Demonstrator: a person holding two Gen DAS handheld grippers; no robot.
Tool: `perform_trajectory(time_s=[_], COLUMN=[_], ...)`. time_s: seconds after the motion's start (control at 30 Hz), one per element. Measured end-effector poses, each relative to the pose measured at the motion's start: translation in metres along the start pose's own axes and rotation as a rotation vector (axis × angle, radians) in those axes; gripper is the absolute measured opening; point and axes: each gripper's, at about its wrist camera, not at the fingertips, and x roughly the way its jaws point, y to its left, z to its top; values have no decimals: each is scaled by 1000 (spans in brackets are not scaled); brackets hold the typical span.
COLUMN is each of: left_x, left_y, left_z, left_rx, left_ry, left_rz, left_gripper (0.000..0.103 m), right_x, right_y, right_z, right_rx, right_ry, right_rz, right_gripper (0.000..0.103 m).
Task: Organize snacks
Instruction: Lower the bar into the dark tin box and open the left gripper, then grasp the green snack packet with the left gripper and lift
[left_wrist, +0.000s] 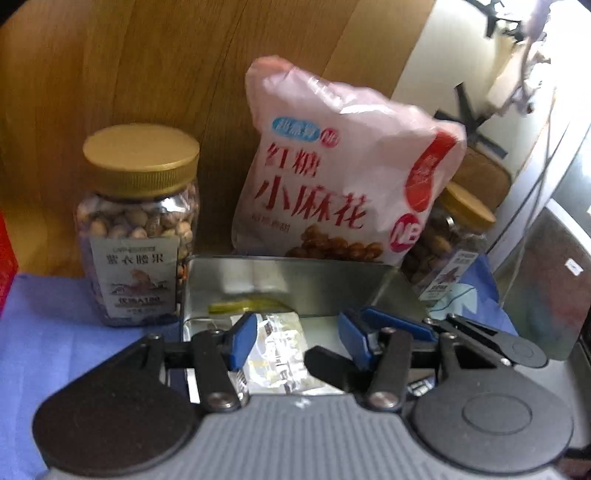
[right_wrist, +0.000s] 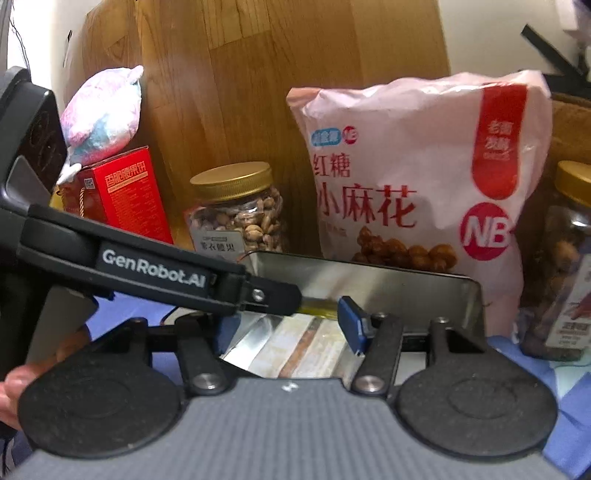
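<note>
An open metal tin (left_wrist: 280, 280) (right_wrist: 424, 291) lies on a blue cloth and holds several foil snack packets (left_wrist: 277, 350) (right_wrist: 306, 343) and a yellow-green packet (left_wrist: 243, 304). My left gripper (left_wrist: 295, 339) is open over the tin, a foil packet lying between its blue fingers. My right gripper (right_wrist: 288, 328) is open over the tin too; its right finger (right_wrist: 352, 325) shows, the left one is hidden behind the left gripper's arm (right_wrist: 155, 273). The right gripper's finger (left_wrist: 399, 325) also shows in the left wrist view.
A pink snack bag (left_wrist: 343, 173) (right_wrist: 417, 166) leans on a wooden panel behind the tin. Gold-lidded nut jars stand left (left_wrist: 136, 225) (right_wrist: 236, 210) and right (left_wrist: 450, 236) (right_wrist: 565, 266). A red box (right_wrist: 122, 192) with a plush toy (right_wrist: 103, 114) stands far left.
</note>
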Motion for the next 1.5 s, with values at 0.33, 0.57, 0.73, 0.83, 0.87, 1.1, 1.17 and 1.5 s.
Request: perform_trajectory(time_s=[0.33, 0.57, 0.73, 0.83, 0.87, 1.1, 1.17, 1.5], left_x=[-91, -95, -63, -42, -35, -39, -51, -69], left_y=[13, -5, -44, -61, -65, -71, -72, -63], left_z=[-46, -97, -118, -127, -131, -135, -127, -73], left_rx=[-23, -44, -8, 35, 41, 46, 54, 43], left_ry=[-59, 6, 83, 113, 127, 122, 94, -35], left_rz=[-11, -103, -176, -143, -132, -132, -130, -95], left_gripper=[49, 49, 50, 50, 50, 44, 44, 44], right_x=[-80, -130, -153, -150, -146, -136, -139, -122], right_y=[3, -42, -55, -48, -46, -21, -17, -9], right_z=[-29, -79, -118, -128, -131, -127, -118, -57], right_rx=[94, 348, 546, 560, 561, 466, 434, 287], right_ry=[-35, -33, -8, 21, 43, 59, 25, -61], right_rz=[18, -96, -44, -18, 1, 79, 90, 119], right_gripper=[61, 61, 60, 51, 47, 32, 32, 32])
